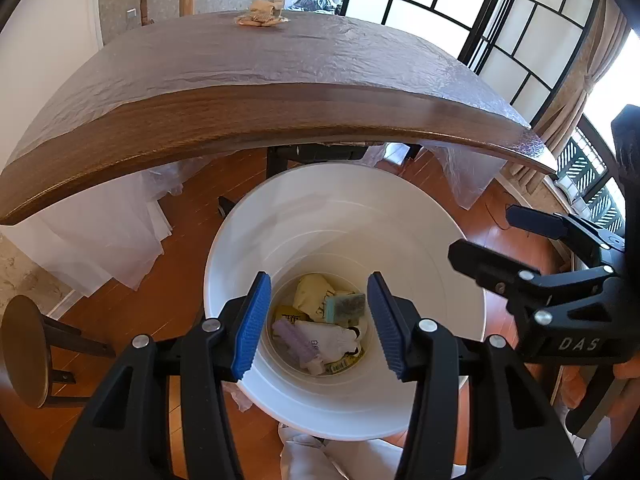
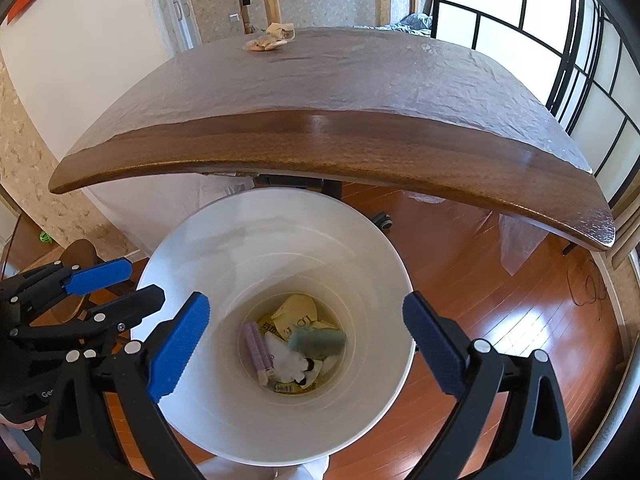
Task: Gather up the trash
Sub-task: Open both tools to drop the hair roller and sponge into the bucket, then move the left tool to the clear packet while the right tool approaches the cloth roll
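A white bucket (image 1: 340, 420) stands on the wooden floor in front of the table (image 1: 240, 120). On its bottom lies trash: a yellow bag (image 1: 312, 292), a green sponge (image 1: 345, 307), a purple item (image 1: 294, 340) and white wrappers. My left gripper (image 1: 319, 300) is open above the bucket's mouth, with nothing between its blue pads. My right gripper (image 2: 306, 308) hangs wide open over the same bucket (image 2: 280, 440), also without anything in it. The sponge (image 2: 318, 340) looks blurred in the right wrist view. Crumpled beige trash (image 1: 261, 16) (image 2: 272, 38) lies at the table's far edge.
A clear plastic sheet covers most of the table top (image 2: 320, 80) and hangs down at both ends. A round dark stool (image 1: 24, 352) stands to the left. A black chair base (image 1: 288, 156) sits under the table. Windows and a curtain are at the right.
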`<state>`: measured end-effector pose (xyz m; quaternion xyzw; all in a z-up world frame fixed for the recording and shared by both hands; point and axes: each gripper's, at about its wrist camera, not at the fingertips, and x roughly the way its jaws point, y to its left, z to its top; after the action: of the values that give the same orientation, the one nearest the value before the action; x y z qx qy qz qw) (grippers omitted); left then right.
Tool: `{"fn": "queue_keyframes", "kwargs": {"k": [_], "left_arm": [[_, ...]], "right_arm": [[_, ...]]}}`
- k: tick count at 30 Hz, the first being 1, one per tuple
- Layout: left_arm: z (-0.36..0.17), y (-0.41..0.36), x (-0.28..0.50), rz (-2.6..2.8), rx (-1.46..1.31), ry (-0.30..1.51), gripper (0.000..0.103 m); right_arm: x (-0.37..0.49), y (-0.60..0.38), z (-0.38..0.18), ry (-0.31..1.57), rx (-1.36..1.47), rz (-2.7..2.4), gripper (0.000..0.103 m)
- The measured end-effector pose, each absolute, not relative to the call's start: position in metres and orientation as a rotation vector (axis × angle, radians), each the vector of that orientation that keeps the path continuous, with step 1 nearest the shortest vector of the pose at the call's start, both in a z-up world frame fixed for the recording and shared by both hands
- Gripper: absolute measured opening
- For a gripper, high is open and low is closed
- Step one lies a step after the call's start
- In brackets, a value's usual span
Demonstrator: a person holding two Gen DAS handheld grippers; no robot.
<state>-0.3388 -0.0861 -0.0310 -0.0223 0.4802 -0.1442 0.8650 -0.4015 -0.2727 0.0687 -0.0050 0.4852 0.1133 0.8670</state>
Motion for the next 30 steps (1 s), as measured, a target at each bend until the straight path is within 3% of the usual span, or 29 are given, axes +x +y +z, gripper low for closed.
{"fn": "queue_keyframes", "kwargs": {"k": [3,8,12,14,21,30], "left_arm": [[-0.026,-0.085,-0.340,-0.295,-0.048,0.999,0.054],[0.003,-0.084,-0.344,-0.269,-0.052,0.915,0.070],[0.037,-0.085,-0.336,-0.251,-0.060,0.832,0.071],[0.050,-0.084,-0.327,-0.246,-0.072,0.796,0.076],[0.070,-0.085,-0.283,-0.200,-0.061,0.747,0.077],[0.060,-0.081,-0.199,-0.238,-0.007,0.770,0.077]], "right_arm": [[-0.404,-0.277,0.078,0.990,-0.003,0.234,0.096],[-0.404,-0.290,0.111,0.899,0.003,0.235,0.096],[-0.392,-0.296,0.141,0.831,-0.010,0.256,0.096],[-0.382,-0.300,0.159,0.789,-0.014,0.279,0.096],[-0.327,-0.298,0.192,0.735,-0.041,0.299,0.095],[-0.231,-0.264,0.195,0.753,-0.045,0.315,0.094]]}}
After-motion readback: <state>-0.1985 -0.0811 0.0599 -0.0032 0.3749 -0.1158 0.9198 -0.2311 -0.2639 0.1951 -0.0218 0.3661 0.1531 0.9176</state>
